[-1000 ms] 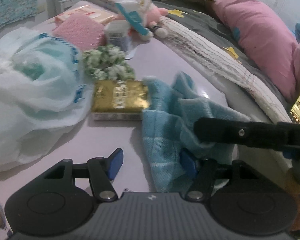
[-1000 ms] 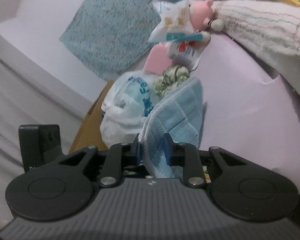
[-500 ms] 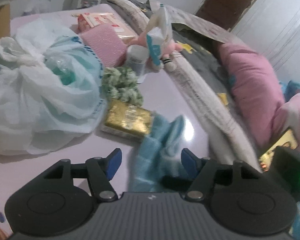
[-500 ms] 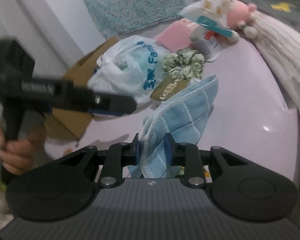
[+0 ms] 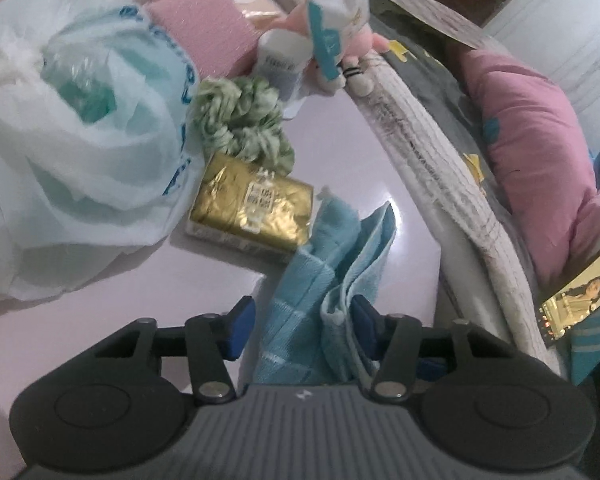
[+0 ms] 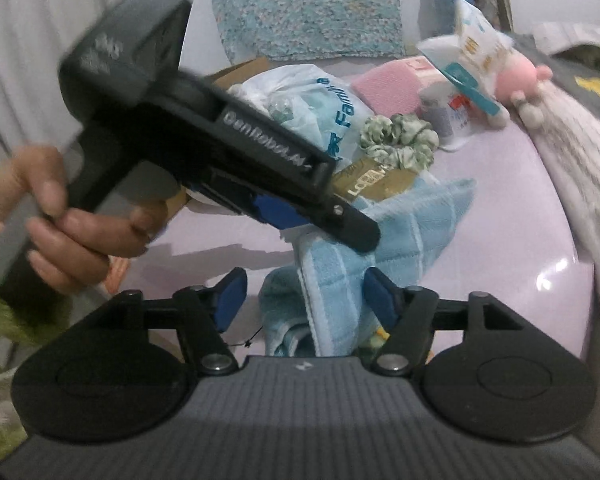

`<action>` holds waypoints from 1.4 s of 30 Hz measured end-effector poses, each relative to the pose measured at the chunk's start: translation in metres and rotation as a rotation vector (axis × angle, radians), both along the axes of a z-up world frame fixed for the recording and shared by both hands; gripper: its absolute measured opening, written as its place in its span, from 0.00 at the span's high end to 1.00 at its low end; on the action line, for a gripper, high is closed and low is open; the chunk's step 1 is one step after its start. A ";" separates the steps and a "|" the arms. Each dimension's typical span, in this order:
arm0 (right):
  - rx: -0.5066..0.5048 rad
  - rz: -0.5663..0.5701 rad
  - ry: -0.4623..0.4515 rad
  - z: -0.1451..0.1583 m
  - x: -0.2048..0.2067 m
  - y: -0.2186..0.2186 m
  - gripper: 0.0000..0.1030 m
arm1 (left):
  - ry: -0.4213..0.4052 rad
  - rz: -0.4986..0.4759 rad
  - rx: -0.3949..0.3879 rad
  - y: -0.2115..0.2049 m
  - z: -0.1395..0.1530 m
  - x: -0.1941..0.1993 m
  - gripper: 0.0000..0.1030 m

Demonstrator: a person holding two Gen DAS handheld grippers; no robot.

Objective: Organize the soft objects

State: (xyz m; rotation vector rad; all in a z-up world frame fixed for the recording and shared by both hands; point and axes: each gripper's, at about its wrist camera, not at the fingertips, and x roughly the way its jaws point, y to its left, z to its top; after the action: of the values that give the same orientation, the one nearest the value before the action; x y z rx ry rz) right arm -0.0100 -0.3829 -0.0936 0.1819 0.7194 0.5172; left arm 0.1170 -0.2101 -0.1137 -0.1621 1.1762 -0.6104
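A light blue checked towel (image 5: 332,264) lies crumpled on the pale lilac table (image 5: 352,132), in front of a gold packet (image 5: 252,208) and a green scrunchie (image 5: 240,120). My left gripper (image 5: 302,324) straddles a fold of it and its jaws are closing; the right pad touches the cloth, the left pad stands clear. In the right wrist view the towel (image 6: 412,224) also sits between my right gripper (image 6: 305,300) jaws, which are opening and no longer pinch it. There a hand (image 6: 60,220) holds the left gripper, whose black finger (image 6: 352,232) rests on the towel.
A white plastic bag (image 5: 80,120) fills the left side. Behind it lie a pink pad (image 5: 204,28), a small bottle (image 5: 280,60) and a pink plush toy (image 6: 516,76). A quilt edge (image 5: 440,168), pink pillow (image 5: 540,152) and a lit phone (image 5: 572,300) border the right.
My right gripper has spread its jaws and released the towel, which has sunk onto the table. The left gripper has swung in over the towel and narrowed around a fold.
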 end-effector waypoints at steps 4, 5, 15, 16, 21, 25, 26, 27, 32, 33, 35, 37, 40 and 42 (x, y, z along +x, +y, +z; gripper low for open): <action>0.131 -0.046 0.049 -0.006 -0.009 -0.027 0.35 | -0.001 -0.008 0.001 0.001 -0.002 0.001 0.48; 0.170 -0.064 0.061 -0.007 -0.011 -0.035 0.35 | 0.000 -0.014 0.000 0.002 -0.001 0.001 0.47; 0.145 -0.137 0.107 -0.021 -0.006 -0.033 0.53 | 0.073 -0.054 -0.030 -0.004 -0.004 0.005 0.49; 0.120 -0.131 0.101 -0.022 -0.004 -0.026 0.55 | 0.074 -0.062 -0.025 -0.005 -0.005 0.005 0.48; 0.082 -0.119 0.080 -0.021 0.003 -0.012 0.58 | 0.090 -0.067 -0.019 -0.010 -0.010 0.007 0.45; 0.109 -0.129 0.087 -0.023 0.005 -0.014 0.59 | 0.069 -0.080 -0.001 -0.013 -0.009 0.003 0.47; 0.114 -0.133 0.088 -0.023 0.005 -0.014 0.60 | 0.068 -0.087 -0.001 -0.014 -0.009 0.001 0.53; 0.117 -0.139 0.086 -0.023 0.005 -0.013 0.60 | 0.066 -0.090 0.003 -0.014 -0.009 -0.001 0.56; 0.130 -0.162 0.072 -0.022 -0.002 -0.012 0.62 | 0.056 -0.075 -0.016 -0.010 -0.005 -0.007 0.70; 0.135 -0.165 0.068 -0.021 -0.002 -0.012 0.63 | 0.050 -0.077 -0.020 -0.010 -0.002 -0.008 0.71; 0.143 -0.169 0.060 -0.017 -0.005 -0.012 0.63 | 0.045 -0.076 -0.031 -0.008 0.003 -0.012 0.72; 0.142 -0.173 0.044 -0.011 -0.009 -0.011 0.63 | 0.043 -0.070 -0.048 -0.005 0.009 -0.015 0.72; 0.138 -0.172 0.014 0.004 -0.016 -0.008 0.63 | 0.010 -0.063 -0.071 0.003 0.026 -0.024 0.72; 0.131 -0.159 -0.017 0.018 -0.019 -0.002 0.63 | -0.032 -0.058 -0.082 0.011 0.042 -0.032 0.72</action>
State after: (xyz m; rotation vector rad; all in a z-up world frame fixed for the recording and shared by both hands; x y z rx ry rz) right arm -0.0292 -0.3849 -0.0755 0.3534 0.6484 0.4136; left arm 0.0851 -0.1993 -0.0721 -0.1878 1.1286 -0.7102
